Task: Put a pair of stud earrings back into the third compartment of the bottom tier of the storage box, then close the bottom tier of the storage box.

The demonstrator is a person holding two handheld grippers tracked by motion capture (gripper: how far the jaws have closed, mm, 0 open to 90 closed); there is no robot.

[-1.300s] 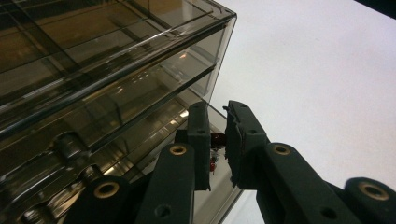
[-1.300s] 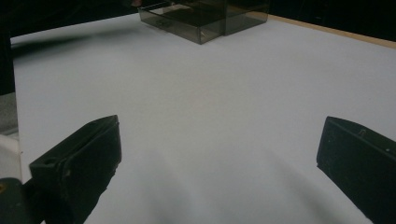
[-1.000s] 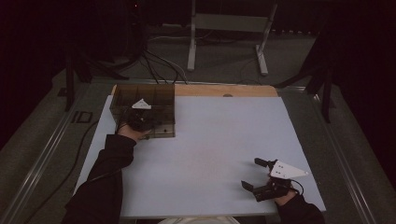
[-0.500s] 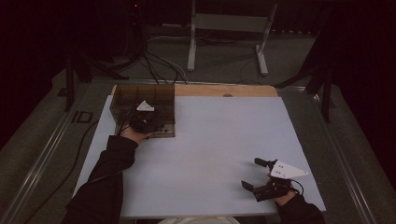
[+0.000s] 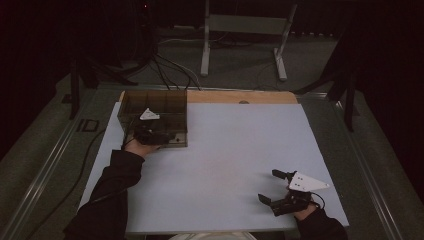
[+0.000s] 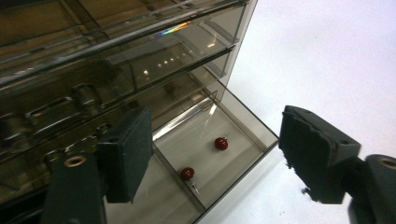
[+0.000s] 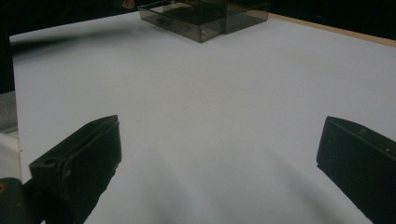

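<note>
Surface [image 5: 220,150]: white sheet over a wooden board, a strip of wood showing along the far edge.
Drawer box [image 5: 153,107]: smoky see-through plastic, at the far left corner of the surface; in the right gripper view seen far off at the top [image 7: 205,16].
Open drawer [image 6: 224,154]: pulled out of the box toward the near side, lying low over the white sheet, split by a thin divider.
Red beads: two small round ones in the open drawer, one [image 6: 221,143] toward the middle of its floor, the other [image 6: 187,174] just beside the divider; each with a thin metal piece attached, kind not clear.
Left gripper [image 5: 150,134]: at the front of the drawer box, hand and dark sleeve coming in from the lower left; grey three-cornered plate on top.
Left fingers [image 6: 126,154]: wide apart, gripping nothing, one pad in front of the box's drawer fronts, the other out over the white sheet, the open drawer between them in the left gripper view.
Right gripper [image 5: 280,192]: near the front right corner of the surface, well apart from the box.
Right fingers [image 7: 84,163]: spread wide, holding nothing, bare white sheet between them.
</note>
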